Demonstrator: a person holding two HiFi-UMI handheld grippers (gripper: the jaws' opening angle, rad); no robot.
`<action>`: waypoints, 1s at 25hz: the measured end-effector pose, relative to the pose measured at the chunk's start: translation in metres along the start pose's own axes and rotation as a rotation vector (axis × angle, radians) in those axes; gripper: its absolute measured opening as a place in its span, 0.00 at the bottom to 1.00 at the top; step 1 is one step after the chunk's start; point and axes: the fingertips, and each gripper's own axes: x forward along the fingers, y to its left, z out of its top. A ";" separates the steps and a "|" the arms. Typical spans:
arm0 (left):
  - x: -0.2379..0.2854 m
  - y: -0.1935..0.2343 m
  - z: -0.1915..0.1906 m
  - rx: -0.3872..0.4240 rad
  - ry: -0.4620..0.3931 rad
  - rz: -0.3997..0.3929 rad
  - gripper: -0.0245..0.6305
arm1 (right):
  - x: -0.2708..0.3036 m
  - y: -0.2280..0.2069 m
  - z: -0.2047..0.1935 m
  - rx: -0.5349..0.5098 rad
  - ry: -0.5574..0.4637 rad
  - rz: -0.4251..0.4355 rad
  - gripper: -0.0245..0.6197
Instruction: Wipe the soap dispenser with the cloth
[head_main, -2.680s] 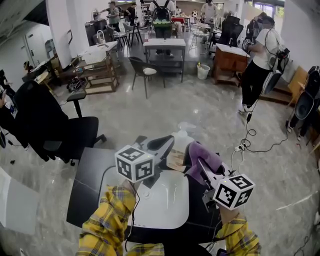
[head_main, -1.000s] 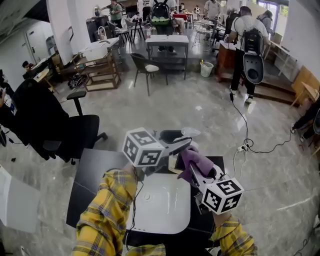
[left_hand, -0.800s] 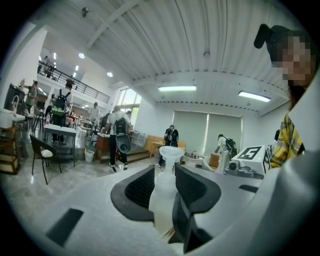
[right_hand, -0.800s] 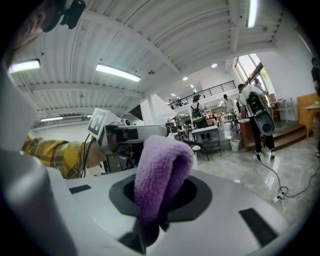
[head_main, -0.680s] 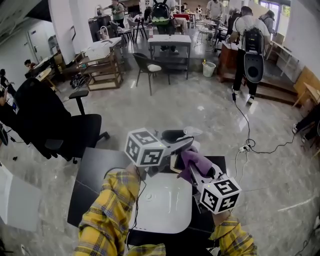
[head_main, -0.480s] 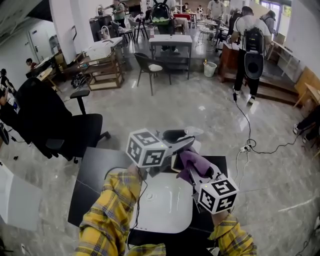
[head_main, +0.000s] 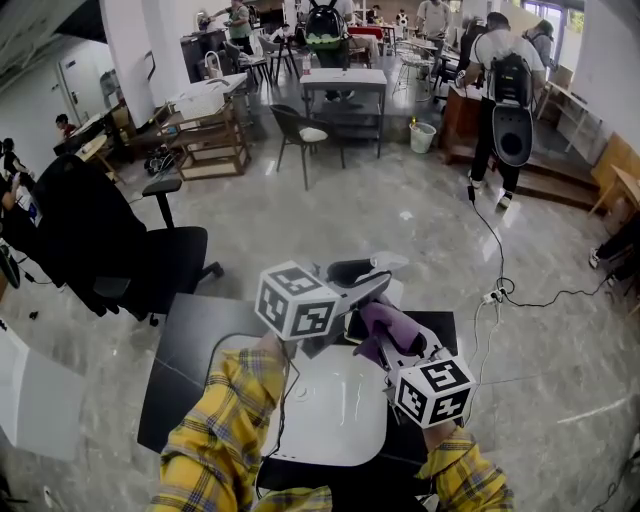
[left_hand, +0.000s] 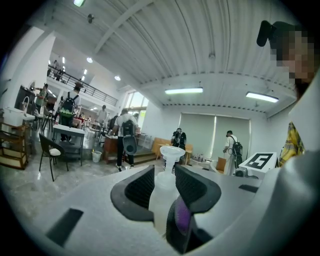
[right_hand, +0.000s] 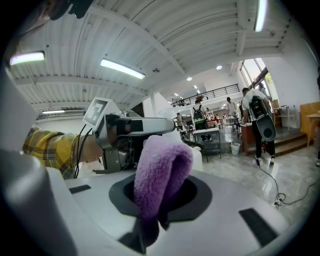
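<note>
Both tongs are loaded. Nearest me, my right tongs (right_hand: 160, 197) pinch the folded purple cloth (right_hand: 162, 167), fold upward; it lies just right of the soap dispenser (left_hand: 161, 195) (seemingly touching its side). Beyond, my left tongs (left_hand: 164, 182) clamp that dispenser's body, pump up, over the far edge of the table (head_main: 185, 330). I'd stroke along its height.

I can read no words, numbers or brand names anywhere. The cube (head_main: 297, 300) on my left gripper (head_main: 372, 278) and the cube (head_main: 432, 390) on my right gripper (head_main: 388, 335) carry black-and-white square patterns, not letters. The tan label (head_main: 354, 326) on the soap dispenser (left_hand: 161, 192) is too small to read.
</note>
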 end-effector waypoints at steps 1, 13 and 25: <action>-0.001 0.000 0.000 -0.002 -0.001 0.005 0.23 | 0.000 0.000 0.000 -0.001 0.001 0.001 0.15; -0.006 0.002 0.002 -0.019 -0.019 0.076 0.23 | 0.002 0.002 -0.005 0.000 0.011 0.014 0.15; -0.004 0.001 0.001 -0.032 -0.029 0.081 0.23 | 0.017 -0.004 -0.053 -0.062 0.101 0.012 0.15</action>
